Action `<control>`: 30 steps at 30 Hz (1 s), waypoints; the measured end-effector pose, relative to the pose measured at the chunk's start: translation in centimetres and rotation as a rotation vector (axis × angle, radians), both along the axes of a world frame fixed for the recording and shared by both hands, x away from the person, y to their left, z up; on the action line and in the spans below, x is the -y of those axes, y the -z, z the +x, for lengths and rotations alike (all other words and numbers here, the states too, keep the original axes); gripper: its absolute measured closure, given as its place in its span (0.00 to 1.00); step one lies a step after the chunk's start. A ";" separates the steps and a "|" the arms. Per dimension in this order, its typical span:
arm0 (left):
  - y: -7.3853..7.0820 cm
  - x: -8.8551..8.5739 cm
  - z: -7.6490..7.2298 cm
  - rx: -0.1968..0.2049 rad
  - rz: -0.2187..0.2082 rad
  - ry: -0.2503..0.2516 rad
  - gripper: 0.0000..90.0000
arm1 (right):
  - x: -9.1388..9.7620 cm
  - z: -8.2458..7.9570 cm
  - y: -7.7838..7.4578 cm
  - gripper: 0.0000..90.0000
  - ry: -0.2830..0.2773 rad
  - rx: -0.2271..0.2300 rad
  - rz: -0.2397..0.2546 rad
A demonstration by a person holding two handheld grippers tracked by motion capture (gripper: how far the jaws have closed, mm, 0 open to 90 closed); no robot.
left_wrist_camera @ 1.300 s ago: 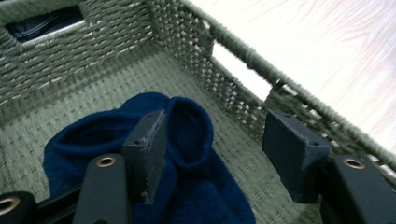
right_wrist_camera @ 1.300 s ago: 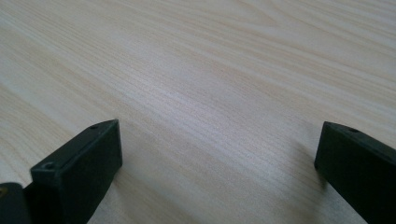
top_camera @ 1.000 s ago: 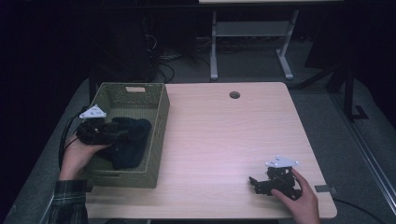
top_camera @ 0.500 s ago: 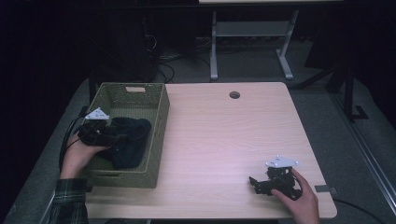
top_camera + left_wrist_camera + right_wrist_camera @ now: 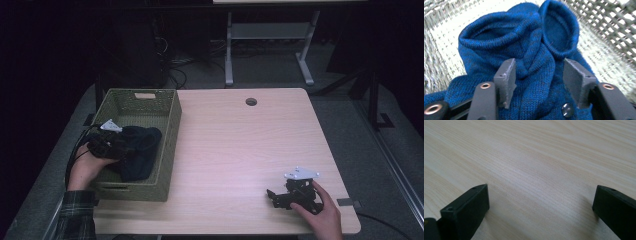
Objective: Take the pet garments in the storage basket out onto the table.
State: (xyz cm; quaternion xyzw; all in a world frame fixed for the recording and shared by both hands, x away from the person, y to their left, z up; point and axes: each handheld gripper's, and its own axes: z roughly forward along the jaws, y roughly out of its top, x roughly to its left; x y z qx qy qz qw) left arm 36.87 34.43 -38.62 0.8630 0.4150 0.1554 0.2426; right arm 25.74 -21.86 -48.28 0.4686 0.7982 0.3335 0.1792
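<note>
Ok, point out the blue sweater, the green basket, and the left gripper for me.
blue sweater (image 5: 534,62), left gripper view, on the knit fold between the jaws.
green basket (image 5: 172,125), high view, on its right wall's top edge.
left gripper (image 5: 539,77), left gripper view, midway between its fingertips, over the knit.

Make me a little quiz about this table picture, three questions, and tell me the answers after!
1. What colour is the knitted garment lying in the woven basket?
2. True or false: the right gripper holds a cup.
3. Which gripper has cloth between its jaws: A the left gripper, B the right gripper?

Key
1. Blue.
2. False. Its jaws stand open over the bare wooden table.
3. A. Its jaws have just been closing around a fold of the garment.
</note>
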 end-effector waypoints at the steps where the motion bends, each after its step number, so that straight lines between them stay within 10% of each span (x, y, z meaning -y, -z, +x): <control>1: 0.1 0.0 0.0 -0.008 0.007 -0.003 0.56 | 0.0 0.0 0.0 0.00 0.000 0.000 0.000; 10: 0.3 -0.3 0.2 -0.036 -0.024 -0.033 0.91 | 0.0 0.0 0.0 0.00 0.000 0.000 0.000; 21: -2.5 -2.1 -0.7 0.091 -0.283 -0.085 0.93 | 0.0 0.0 0.0 0.01 0.000 0.000 0.000; 30: -4.0 -2.6 -1.5 0.182 -0.412 -0.090 0.94 | 0.0 0.0 0.0 0.01 0.000 0.000 0.000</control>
